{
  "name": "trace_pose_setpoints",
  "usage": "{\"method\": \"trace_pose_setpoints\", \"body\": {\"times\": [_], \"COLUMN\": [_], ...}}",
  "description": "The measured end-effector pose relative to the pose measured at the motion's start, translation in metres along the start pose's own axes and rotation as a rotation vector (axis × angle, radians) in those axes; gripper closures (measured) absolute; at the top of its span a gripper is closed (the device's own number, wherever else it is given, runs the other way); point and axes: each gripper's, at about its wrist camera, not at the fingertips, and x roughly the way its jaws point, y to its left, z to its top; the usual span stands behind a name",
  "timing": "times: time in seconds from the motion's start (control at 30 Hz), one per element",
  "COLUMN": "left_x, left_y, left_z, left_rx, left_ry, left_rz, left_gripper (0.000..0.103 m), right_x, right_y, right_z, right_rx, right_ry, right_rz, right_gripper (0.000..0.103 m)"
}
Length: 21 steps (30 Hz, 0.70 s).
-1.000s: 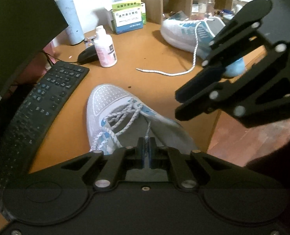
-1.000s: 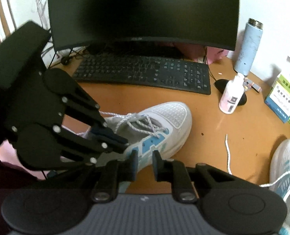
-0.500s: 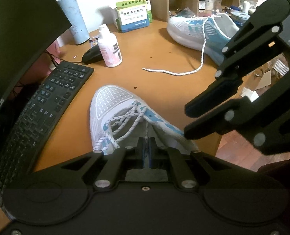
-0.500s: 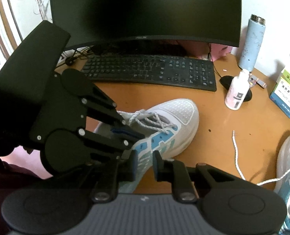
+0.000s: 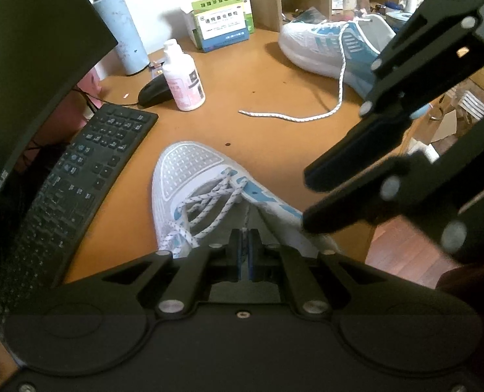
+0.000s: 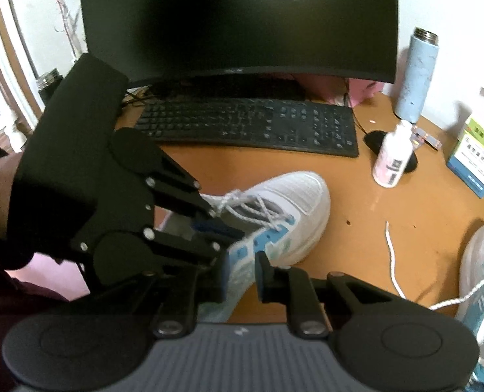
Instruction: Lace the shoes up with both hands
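Right now the left gripper [image 5: 244, 245] is pinched together on a strand of the white lace [image 5: 247, 220] rising from the near shoe [image 5: 189, 176], which lies toe-away at the front edge of the surface [image 5: 261, 137]. The right gripper [image 6: 240, 272] has just been opening; its jaws stand apart with the shoe's blue-and-white side behind the gap, gripping nothing. Likely risks: the thin lace slipping out of the pinch, or a pull dragging the unheld shoe off the edge. Both grippers crowd close together over the shoe's throat and could collide. Farther out lie a keyboard [image 6: 248, 124], a white bottle [image 5: 183, 78], and the second shoe [image 5: 327, 45] with its loose lace [image 5: 294, 117].
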Motion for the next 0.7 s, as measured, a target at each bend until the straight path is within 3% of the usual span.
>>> {"method": "trace_pose_setpoints", "body": {"times": [0.7], "left_x": [0.0022], "left_y": [-0.0005], "left_z": [0.001], "left_rx": [0.007], "left_ry": [-0.015], "left_rz": [-0.017], "left_gripper": [0.101], "right_x": [0.0033], "right_y": [0.0007], "right_z": [-0.0007], "right_rx": [0.005], "right_ry": [0.02], "right_rz": [-0.034], "right_gripper": [0.079]}}
